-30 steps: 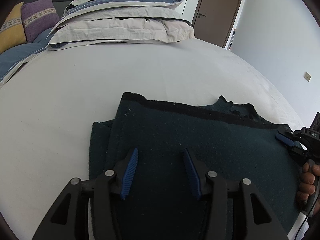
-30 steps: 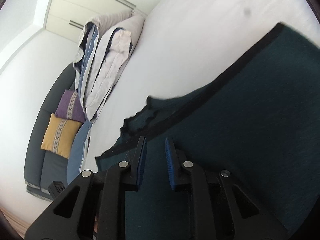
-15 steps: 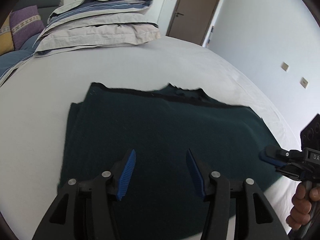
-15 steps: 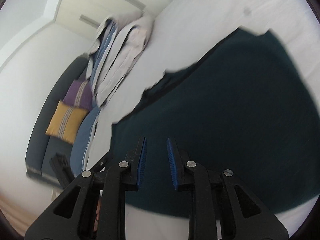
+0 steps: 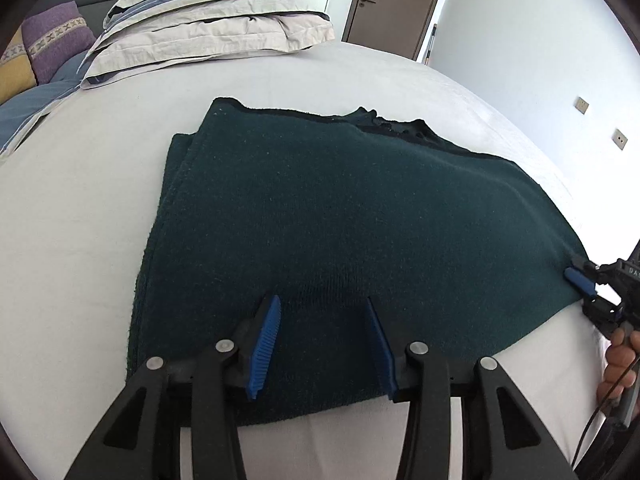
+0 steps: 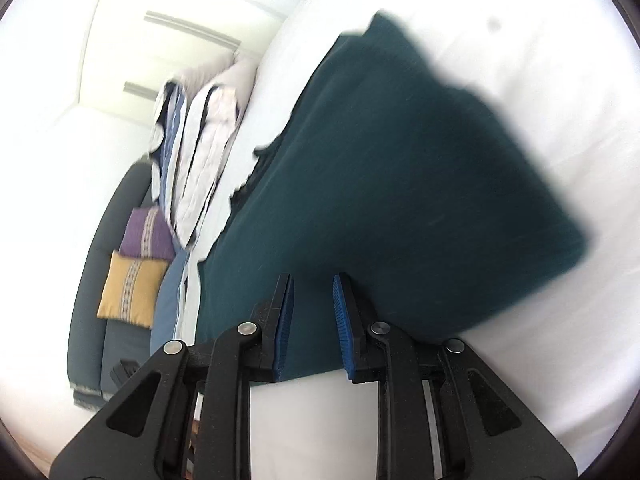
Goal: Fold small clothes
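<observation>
The left gripper (image 5: 322, 344), its blue-padded jaws closing with nothing pinched between them, is held over the near edge of the dark green knitted garment (image 5: 344, 216), which is spread folded on the white bed (image 5: 72, 220). The right gripper (image 6: 313, 316), jaws narrowly parted and not seen to clamp cloth, is positioned at the garment's right corner. Folded grey-and-blue bedding (image 5: 208, 16) is stacked at the bed's far end.
</observation>
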